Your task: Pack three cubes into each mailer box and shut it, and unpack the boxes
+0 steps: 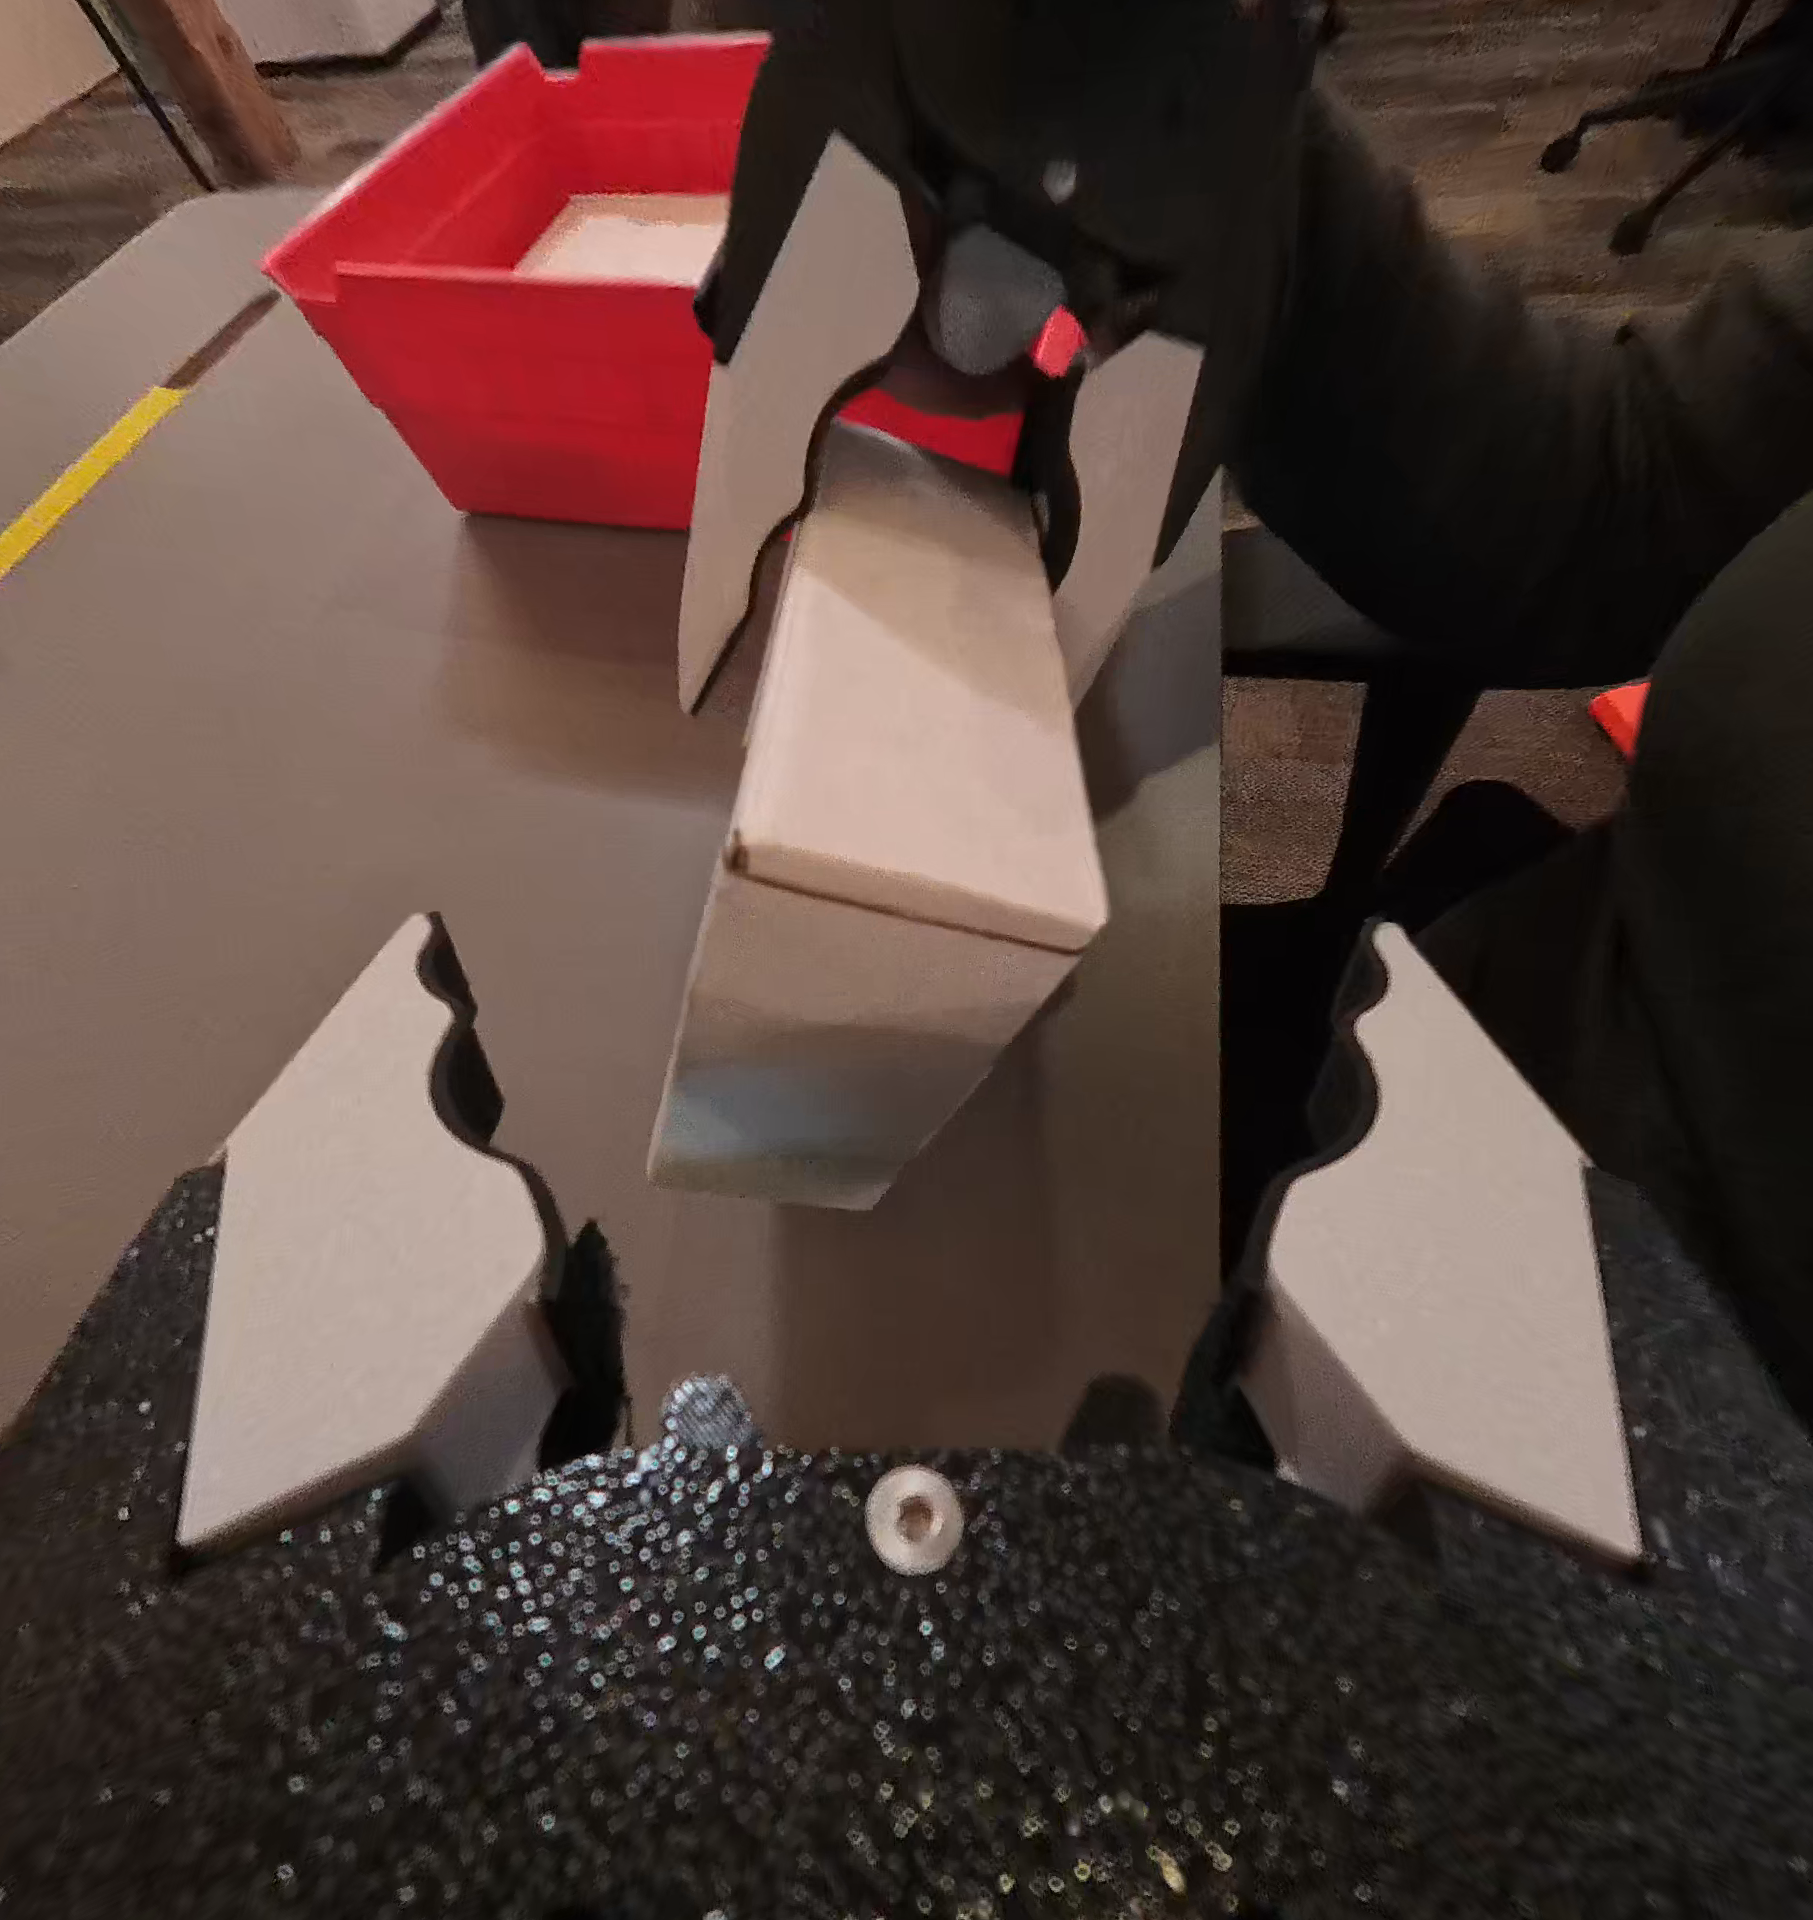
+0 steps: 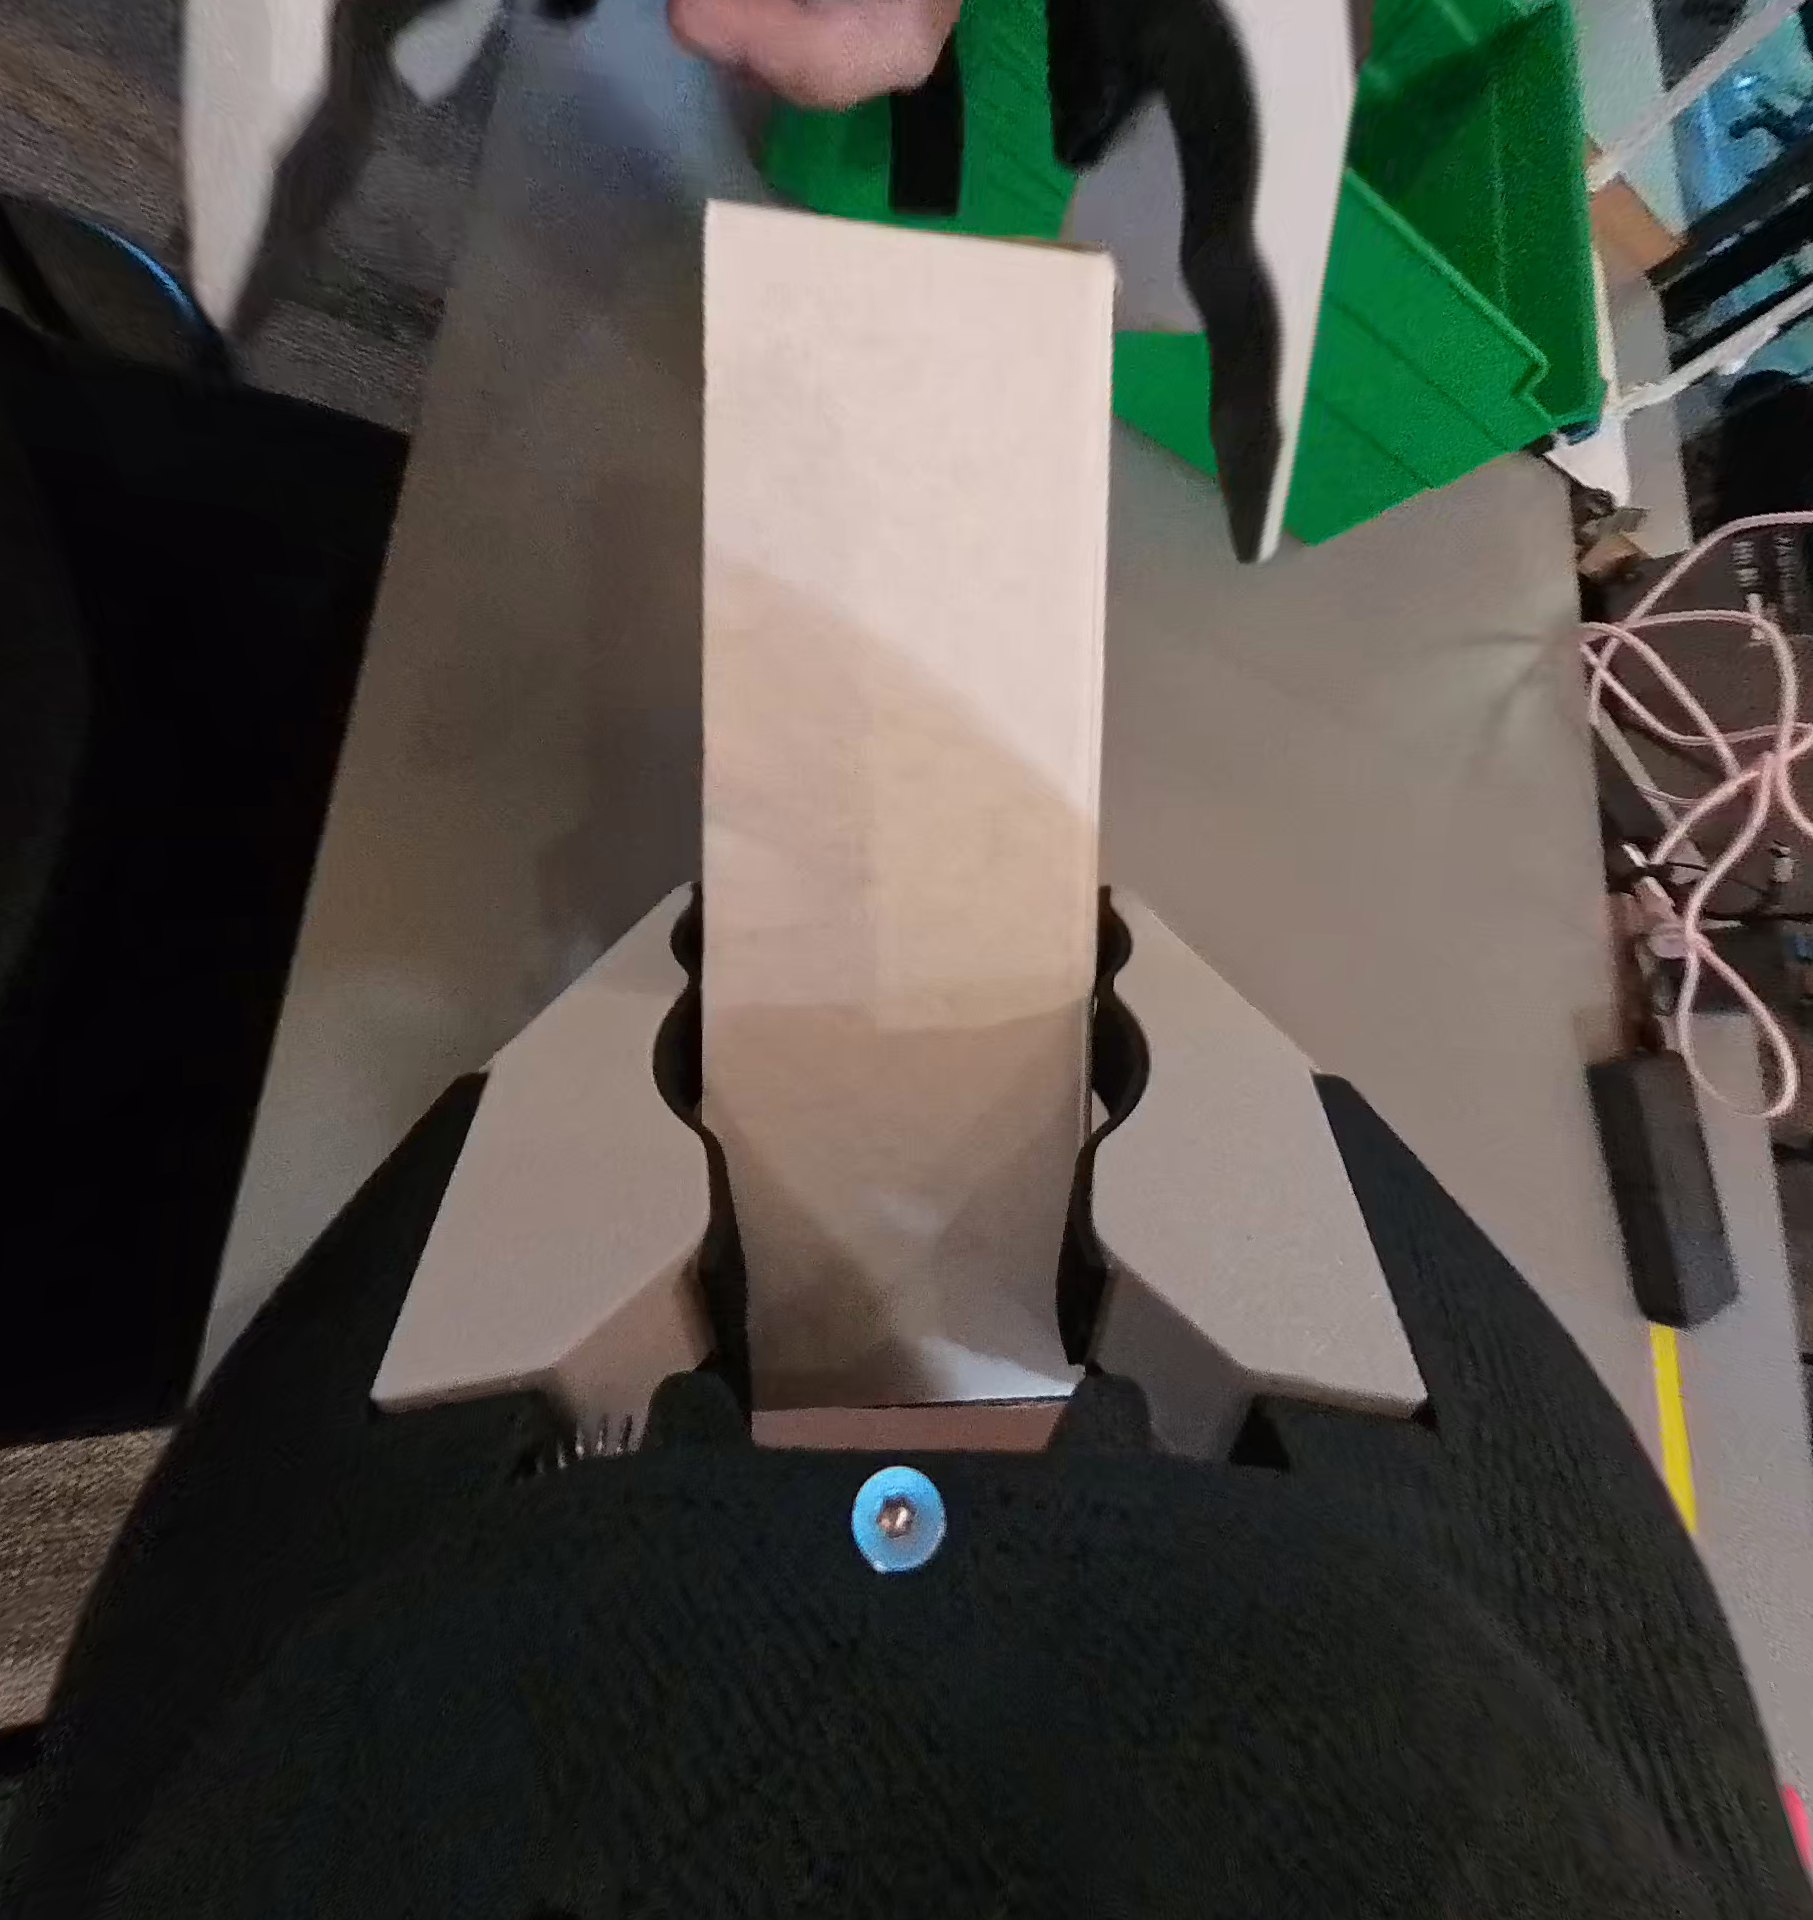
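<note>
A closed tan mailer box [image 1: 912,790] hangs above the grey table [image 1: 310,727]. My right gripper [image 2: 897,914] is shut on the box [image 2: 902,623], one pad pressed on each long side. In the left wrist view the right gripper [image 1: 881,644] shows at the box's far end. My left gripper [image 1: 902,925] is wide open, its fingers [image 1: 362,1195] well clear of the box's near end. In the right wrist view one of the left gripper's fingers [image 2: 1286,312] stands beyond the box's far end.
A red bin [image 1: 528,343] with a tan box inside stands at the far left. A green bin [image 2: 1401,312] stands beyond the box in the right wrist view. The table's right edge [image 1: 1219,935] is close. Cables [image 2: 1712,779] lie off the table.
</note>
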Demonstrator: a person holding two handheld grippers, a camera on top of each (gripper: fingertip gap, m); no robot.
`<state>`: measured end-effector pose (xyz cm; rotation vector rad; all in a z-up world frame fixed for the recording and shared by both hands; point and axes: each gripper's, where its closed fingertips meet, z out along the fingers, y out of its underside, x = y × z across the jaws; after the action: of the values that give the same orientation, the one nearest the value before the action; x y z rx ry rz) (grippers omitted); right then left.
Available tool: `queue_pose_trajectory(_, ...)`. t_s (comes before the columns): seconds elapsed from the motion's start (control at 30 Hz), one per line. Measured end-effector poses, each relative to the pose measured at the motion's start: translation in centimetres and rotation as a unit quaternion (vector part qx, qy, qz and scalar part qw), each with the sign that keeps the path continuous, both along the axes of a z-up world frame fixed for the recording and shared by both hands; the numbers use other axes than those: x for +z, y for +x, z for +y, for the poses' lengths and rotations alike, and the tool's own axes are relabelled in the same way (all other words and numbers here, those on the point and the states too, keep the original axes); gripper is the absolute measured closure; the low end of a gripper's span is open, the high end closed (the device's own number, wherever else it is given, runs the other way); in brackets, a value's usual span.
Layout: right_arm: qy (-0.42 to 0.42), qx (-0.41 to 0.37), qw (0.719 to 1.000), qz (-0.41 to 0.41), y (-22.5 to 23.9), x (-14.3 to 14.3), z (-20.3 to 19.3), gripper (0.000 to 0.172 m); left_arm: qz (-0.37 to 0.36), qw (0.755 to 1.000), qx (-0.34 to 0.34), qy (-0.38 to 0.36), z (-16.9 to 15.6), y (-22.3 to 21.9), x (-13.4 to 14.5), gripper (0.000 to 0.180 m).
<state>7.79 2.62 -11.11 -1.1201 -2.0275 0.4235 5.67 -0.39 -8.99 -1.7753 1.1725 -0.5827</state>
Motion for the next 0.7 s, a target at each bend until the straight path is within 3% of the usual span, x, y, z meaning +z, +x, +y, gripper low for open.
queue_pose_trajectory(0.2,-0.031,0.022,0.999,0.012,0.0,0.2,-0.9,0.1,-0.028,0.999,0.01,-0.019,0.6,1.0,-2.7,0.05)
queue_pose_trajectory(0.23,-0.036,0.025,0.999,0.014,0.0,0.3,-1.0,0.1,-0.054,0.998,-0.011,-0.02,0.2,1.6,-2.5,0.062)
queue_pose_trajectory(0.27,-0.043,0.029,0.999,0.011,0.1,0.2,-1.1,0.1,-0.063,0.997,-0.025,-0.024,0.0,2.0,-2.6,0.061)
queue_pose_trajectory(0.43,-0.058,0.032,0.998,0.006,0.1,0.2,-1.2,0.1,-0.077,0.997,-0.025,0.015,0.8,1.7,-2.3,0.096)
queue_pose_trajectory(0.5,-0.059,0.022,0.998,0.001,0.1,0.2,-1.0,0.099,-0.075,0.996,-0.014,0.049,1.1,1.4,-2.0,0.103)
queue_pose_trajectory(0.57,-0.045,0.002,0.999,0.007,0.0,0.4,-0.3,0.099,-0.077,0.996,0.0,0.034,1.3,1.5,-2.1,0.104)
queue_pose_trajectory(0.63,-0.04,-0.012,0.999,0.026,-0.1,1.3,-0.2,0.075,-0.095,0.995,0.019,0.005,1.8,1.4,-2.3,0.104)
queue_pose_trajectory(0.7,-0.038,-0.017,0.998,0.046,0.1,2.5,-0.4,0.07,-0.108,0.993,0.031,-0.027,2.1,1.2,-2.8,0.105)
